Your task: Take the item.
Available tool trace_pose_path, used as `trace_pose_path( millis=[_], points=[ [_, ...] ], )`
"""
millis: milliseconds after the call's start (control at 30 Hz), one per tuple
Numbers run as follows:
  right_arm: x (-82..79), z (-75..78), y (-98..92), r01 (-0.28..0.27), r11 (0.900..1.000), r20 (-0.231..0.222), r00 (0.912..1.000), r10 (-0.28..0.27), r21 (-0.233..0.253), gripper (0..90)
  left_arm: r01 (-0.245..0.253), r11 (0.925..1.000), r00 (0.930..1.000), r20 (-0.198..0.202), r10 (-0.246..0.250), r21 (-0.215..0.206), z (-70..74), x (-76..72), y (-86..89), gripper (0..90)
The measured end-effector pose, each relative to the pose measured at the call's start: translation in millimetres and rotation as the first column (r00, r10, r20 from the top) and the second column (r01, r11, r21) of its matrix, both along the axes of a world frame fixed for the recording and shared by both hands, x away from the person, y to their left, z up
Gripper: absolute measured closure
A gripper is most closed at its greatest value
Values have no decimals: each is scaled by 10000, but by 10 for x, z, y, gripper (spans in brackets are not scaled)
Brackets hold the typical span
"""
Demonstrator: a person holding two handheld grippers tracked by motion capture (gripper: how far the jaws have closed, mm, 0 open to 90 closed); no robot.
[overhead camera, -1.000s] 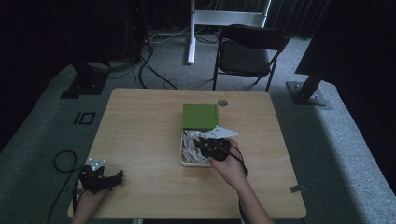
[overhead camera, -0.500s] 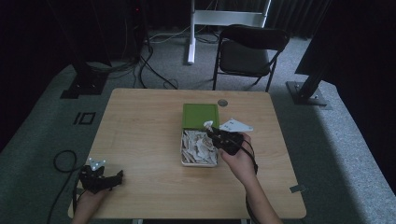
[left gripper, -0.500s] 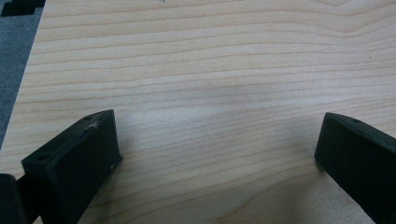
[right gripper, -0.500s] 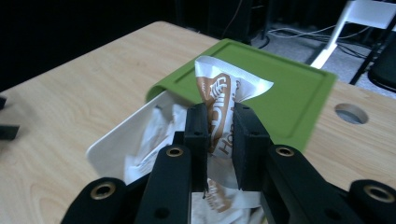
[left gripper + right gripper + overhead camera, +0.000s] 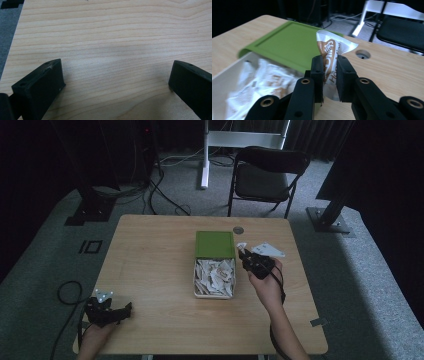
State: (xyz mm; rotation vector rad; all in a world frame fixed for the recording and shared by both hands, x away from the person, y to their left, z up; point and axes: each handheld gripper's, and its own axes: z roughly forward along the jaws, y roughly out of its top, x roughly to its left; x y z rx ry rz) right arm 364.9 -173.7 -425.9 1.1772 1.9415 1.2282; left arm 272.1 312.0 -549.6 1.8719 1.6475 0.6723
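Landmark: the white box (image 5: 214,279) near mid-desk, its green lid (image 5: 215,244) lying at the far end, partly over the box. Box holds a heap of white-and-brown sachets (image 5: 215,275).

R gripper (image 5: 248,258) is just right of the box, beside its far half, held up off the desk (image 5: 150,265) by the person's right hand (image 5: 265,277). In the right gripper view its jaws are pinched narrow on one sachet (image 5: 331,58), white w/ brown print, standing upright between them, top crumpled. The sachet is out of the box, off its right rim; looks clear of the desk, though the high view is too small to be sure.

L gripper (image 5: 107,309) is well apart from the box, toward the near left corner of the desk. In the left gripper view its jaws stand wide apart w/ bare wood between them, holding nothing.

Beyond the box: a small round grommet hole (image 5: 238,229) in the desk, and a black folding chair (image 5: 267,175) on the floor further back.
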Motion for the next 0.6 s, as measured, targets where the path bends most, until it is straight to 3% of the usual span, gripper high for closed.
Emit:
trace_pose_path(
  millis=[400,600],
  points=[
    [224,-209,-164,1065,9943,-179,9942,-1064,40,775,-2,10000,10000,-10,2,-3,0,-1,0,7],
    [384,-388,-202,1435,9897,-541,9882,-1434,-25,775,-4,10000,10000,-9,4,-6,0,-1,-1,7]
  ],
)
